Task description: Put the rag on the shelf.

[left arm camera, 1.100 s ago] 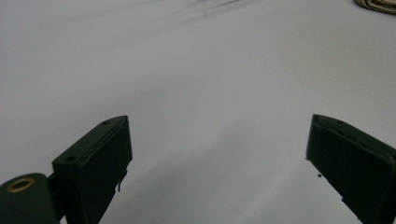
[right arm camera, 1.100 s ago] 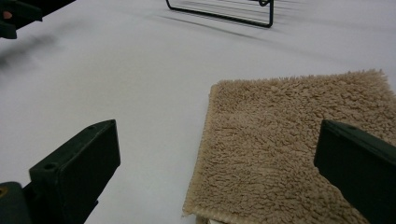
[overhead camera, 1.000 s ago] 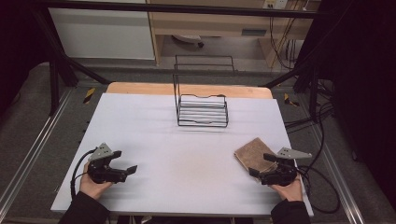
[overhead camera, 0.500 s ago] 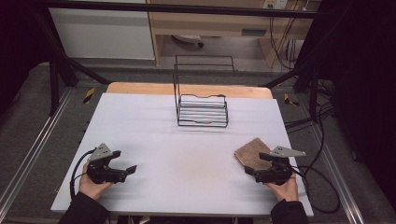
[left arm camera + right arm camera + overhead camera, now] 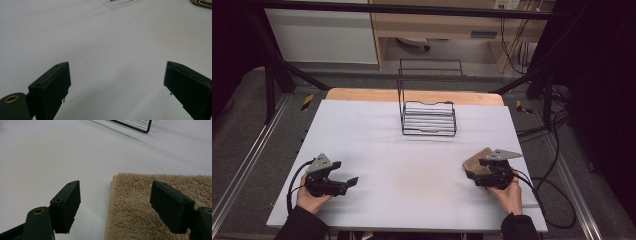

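Since a second ago my right gripper (image 5: 479,172) has slid in from the right edge and now sits over the near edge of the folded tan towel (image 5: 160,205), while my left gripper (image 5: 343,181) has stayed put near the front left of the white surface (image 5: 412,150). The towel lies at the front right, well apart from the black wire rack (image 5: 428,117) at the back middle. My right gripper's jaws are wide apart and hold nothing; one stands over bare surface, the other over the pile, straddling the towel's left edge. My left gripper is also wide open and empty. I judge this the approach to a grasp: next I should lower and close on that edge.
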`<state>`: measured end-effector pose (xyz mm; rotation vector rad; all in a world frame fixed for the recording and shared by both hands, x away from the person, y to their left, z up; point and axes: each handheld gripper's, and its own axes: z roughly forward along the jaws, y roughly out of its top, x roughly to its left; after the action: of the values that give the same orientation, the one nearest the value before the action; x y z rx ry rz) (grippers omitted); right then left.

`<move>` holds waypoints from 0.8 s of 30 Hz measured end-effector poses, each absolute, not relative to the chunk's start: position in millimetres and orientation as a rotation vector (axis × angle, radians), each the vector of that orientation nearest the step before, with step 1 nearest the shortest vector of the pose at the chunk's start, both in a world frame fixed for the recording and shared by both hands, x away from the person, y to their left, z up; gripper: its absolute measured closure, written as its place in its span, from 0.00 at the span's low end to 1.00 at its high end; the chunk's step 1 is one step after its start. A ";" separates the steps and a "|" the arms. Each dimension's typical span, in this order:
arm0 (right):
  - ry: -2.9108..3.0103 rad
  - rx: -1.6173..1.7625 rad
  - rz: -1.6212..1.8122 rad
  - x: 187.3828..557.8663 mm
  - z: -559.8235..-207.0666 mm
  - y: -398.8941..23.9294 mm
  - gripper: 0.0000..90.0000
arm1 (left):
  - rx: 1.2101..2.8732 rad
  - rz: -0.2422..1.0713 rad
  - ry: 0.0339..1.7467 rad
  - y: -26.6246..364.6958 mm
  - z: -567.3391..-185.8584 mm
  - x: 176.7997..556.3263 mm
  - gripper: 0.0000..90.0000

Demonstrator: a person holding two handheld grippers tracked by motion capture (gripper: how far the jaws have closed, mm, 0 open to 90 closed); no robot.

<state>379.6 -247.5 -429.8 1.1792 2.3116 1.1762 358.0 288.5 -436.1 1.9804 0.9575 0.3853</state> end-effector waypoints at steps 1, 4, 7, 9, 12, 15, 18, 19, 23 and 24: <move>2.322 1.171 1.154 383.8 -431.0 -246.1 0.31 | 1.981 0.384 0.957 288.6 -436.1 358.0 0.08; 2.328 1.185 1.143 387.3 -432.0 -245.1 0.34 | 1.987 0.385 0.953 288.4 -436.0 357.9 0.08; 2.339 1.187 1.137 395.1 -433.3 -243.0 0.43 | 1.988 0.378 0.957 288.0 -436.4 357.9 0.08; 2.354 1.181 1.126 398.9 -433.9 -240.9 0.47 | 1.987 0.378 0.957 288.3 -436.4 358.1 0.08; 2.364 1.184 1.111 402.2 -435.0 -238.1 0.51 | 1.987 0.378 0.957 288.6 -436.3 358.0 0.08; 2.407 1.167 1.072 407.4 -439.2 -232.1 0.58 | 1.987 0.376 0.958 288.8 -436.3 358.0 0.08; 2.408 1.168 1.060 409.2 -441.4 -231.2 0.62 | 1.988 0.377 0.959 288.5 -436.5 358.1 0.08; 2.403 1.158 1.049 410.3 -442.3 -231.1 0.66 | 1.989 0.375 0.959 288.4 -436.7 358.2 0.08; 2.398 1.143 1.036 412.5 -443.9 -230.9 0.70 | 1.992 0.375 0.957 288.4 -436.9 358.5 0.09; 2.398 1.143 1.036 412.5 -443.9 -230.9 0.70 | 1.992 0.375 0.957 288.4 -436.9 358.5 0.09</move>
<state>412.5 -230.9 -443.9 1.1433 2.3982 1.0356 358.5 288.4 -436.9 1.9916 0.9574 0.3749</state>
